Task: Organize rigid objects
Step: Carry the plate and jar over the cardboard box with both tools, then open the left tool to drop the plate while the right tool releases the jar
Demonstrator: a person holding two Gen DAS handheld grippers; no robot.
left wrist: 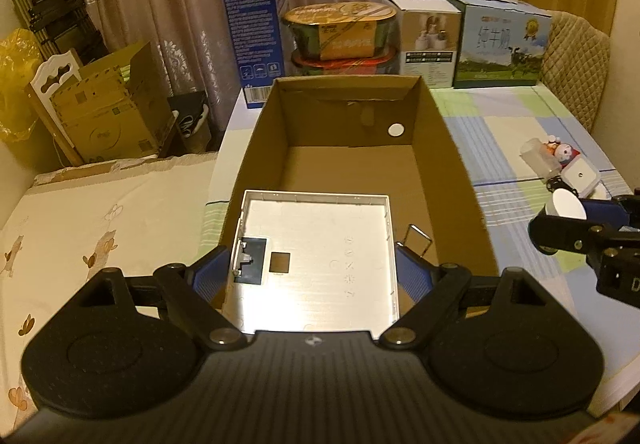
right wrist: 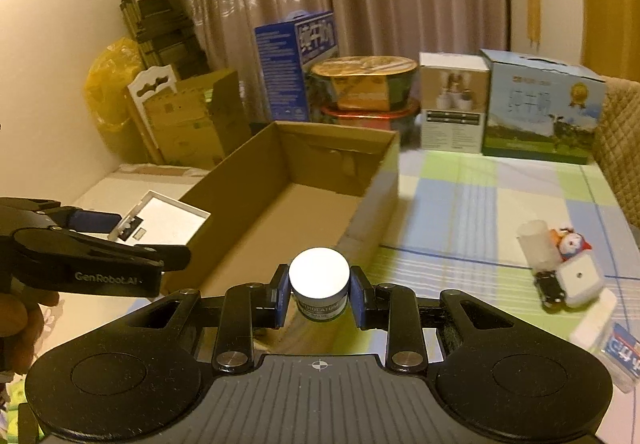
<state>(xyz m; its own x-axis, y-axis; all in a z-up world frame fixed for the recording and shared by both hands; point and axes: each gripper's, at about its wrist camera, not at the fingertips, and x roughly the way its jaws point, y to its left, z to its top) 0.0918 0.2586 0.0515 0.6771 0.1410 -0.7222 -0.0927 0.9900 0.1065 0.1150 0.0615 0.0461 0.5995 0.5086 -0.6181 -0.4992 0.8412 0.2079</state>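
Left wrist view puts the left gripper [left wrist: 314, 268] nearest: its jaws stand wide, blue pads [left wrist: 208, 276] pressed on both side edges of a flat white tray [left wrist: 320, 264], open face up, held over the near end of the open cardboard box [left wrist: 452, 164]. A small metal clip [left wrist: 418, 240] shows just beside the tray's right edge. At the right edge of this view the right gripper [left wrist: 568, 220] carries a small white-lidded jar [left wrist: 566, 206].

Right wrist view shows that jar [right wrist: 320, 288] close up, upright, clamped between nearly closed jaws, hovering at the box's [right wrist: 376, 204] near right corner above the checked tablecloth [right wrist: 480, 204]. A hand [right wrist: 20, 324] under the left gripper [right wrist: 116, 222] appears only here, as does a blue-and-white packet [right wrist: 622, 354] at lower right.

Farther right on the cloth lies a cluster of small toys and containers [right wrist: 564, 268]. Beyond the box stand a blue carton [left wrist: 254, 28], stacked bowls [left wrist: 344, 36] and two printed boxes [left wrist: 504, 40] before the curtain [left wrist: 180, 4].
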